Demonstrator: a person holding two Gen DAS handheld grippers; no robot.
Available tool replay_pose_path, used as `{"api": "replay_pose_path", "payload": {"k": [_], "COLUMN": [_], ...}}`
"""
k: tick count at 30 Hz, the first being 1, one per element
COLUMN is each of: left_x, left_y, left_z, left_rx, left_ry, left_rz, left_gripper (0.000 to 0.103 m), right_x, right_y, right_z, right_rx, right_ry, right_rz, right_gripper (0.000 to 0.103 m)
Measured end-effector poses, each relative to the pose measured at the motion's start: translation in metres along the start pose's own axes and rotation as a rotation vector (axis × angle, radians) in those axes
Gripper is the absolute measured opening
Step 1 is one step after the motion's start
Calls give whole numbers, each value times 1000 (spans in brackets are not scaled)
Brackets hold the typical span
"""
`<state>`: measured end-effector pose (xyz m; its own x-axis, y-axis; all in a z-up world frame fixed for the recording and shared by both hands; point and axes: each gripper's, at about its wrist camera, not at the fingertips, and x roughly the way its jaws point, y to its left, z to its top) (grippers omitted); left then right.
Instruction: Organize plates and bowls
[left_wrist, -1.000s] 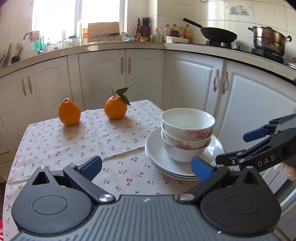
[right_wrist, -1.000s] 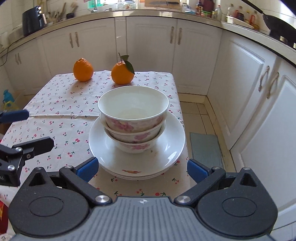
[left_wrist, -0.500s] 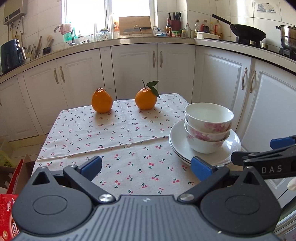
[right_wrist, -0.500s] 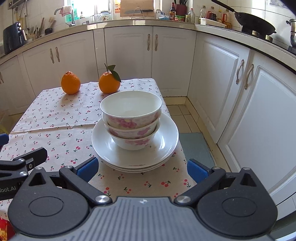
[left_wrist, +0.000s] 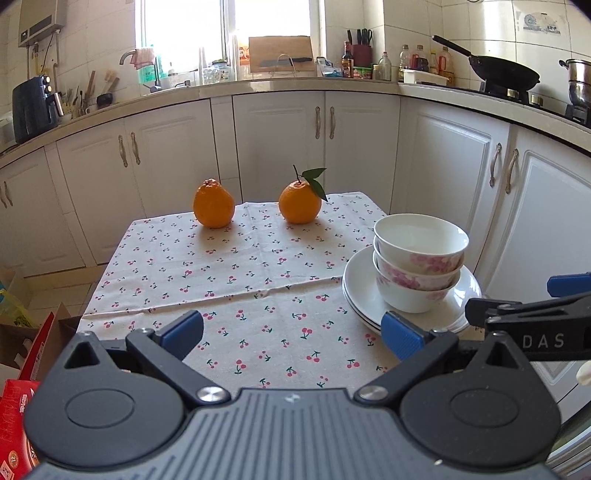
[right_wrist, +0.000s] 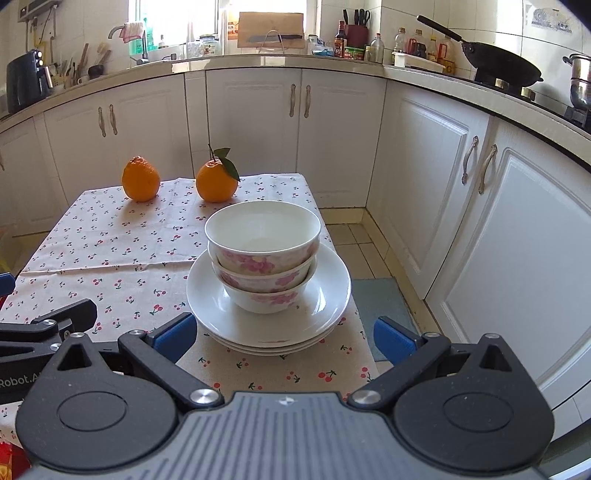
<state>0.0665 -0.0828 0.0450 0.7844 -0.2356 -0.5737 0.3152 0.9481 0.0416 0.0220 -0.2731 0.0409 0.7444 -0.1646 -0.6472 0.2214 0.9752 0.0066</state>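
Three floral bowls (right_wrist: 263, 254) sit nested on a short stack of white plates (right_wrist: 236, 321) at the right edge of the cherry-print tabletop (left_wrist: 229, 273), two oranges (left_wrist: 213, 203) standing well apart at the far side. The right tongs (right_wrist: 282, 336) hang splayed wide and empty just short of the plates' near rim; the left tongs (left_wrist: 291, 332), likewise released and holding nothing, wait beside them over bare cloth. The sorting looks done or nearly so. If the stack must shift, the sound approach would be to pinch the plates' rim low and level, steadying the opposite side with the other tongs, since the tall bowl tower could tip toward the floor edge.
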Motion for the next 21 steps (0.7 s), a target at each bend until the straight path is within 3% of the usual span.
{"api": "replay_pose_path", "payload": {"k": [21], "left_x": [0], "left_y": [0], "left_z": [2], "left_rx": [-8], "left_ry": [7], "left_rz": [-10], "left_gripper": [102], "right_x": [-2], "right_y": [0], "right_z": [0], "right_rx": [-11], "right_ry": [-14], "right_rz": [-23], "right_gripper": [103]}}
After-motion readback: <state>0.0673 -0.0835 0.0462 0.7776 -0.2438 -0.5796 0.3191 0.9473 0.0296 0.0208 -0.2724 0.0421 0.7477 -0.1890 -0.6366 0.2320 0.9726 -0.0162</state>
